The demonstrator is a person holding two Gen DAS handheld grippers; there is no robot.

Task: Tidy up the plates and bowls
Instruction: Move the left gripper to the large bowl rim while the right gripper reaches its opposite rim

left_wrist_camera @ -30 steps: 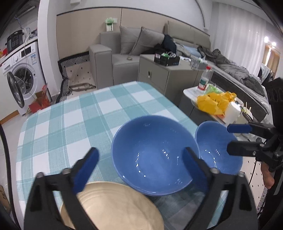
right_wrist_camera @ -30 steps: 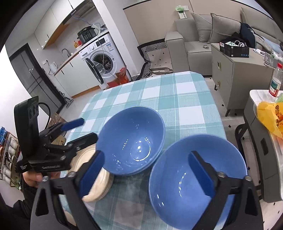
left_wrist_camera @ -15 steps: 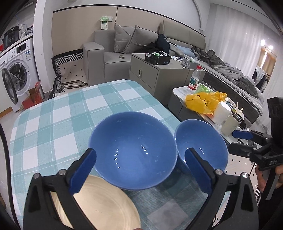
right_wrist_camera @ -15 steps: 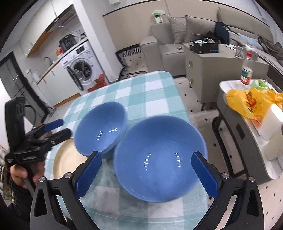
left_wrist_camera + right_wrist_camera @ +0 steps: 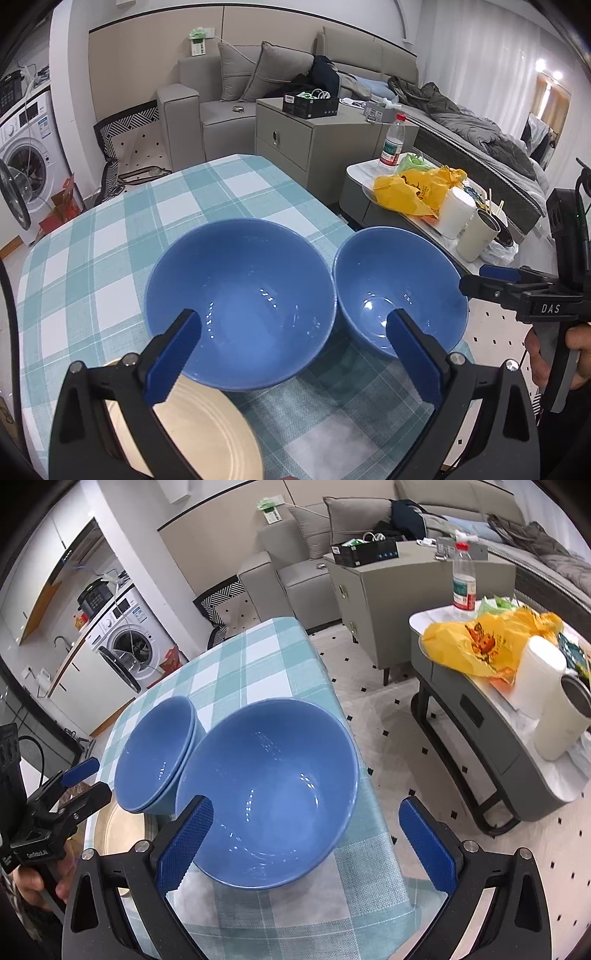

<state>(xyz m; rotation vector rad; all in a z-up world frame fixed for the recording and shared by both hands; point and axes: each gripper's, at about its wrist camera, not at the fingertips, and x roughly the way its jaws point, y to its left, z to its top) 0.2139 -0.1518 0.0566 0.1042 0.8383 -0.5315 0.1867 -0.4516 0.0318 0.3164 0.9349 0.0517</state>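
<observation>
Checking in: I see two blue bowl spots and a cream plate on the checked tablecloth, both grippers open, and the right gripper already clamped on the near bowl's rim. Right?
Not quite. The right gripper is open and holds nothing; in the right wrist view its fingers only straddle the single blue bowl without closing. The rest stands: the stacked blue bowls, the cream plate, the checked tablecloth, and the left gripper open too.

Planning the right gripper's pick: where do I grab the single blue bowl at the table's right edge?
Pinch the near rim of the single blue bowl, one finger inside, one outside, coming from above. It sits upright, too wide to span; the right gripper is open.
</observation>
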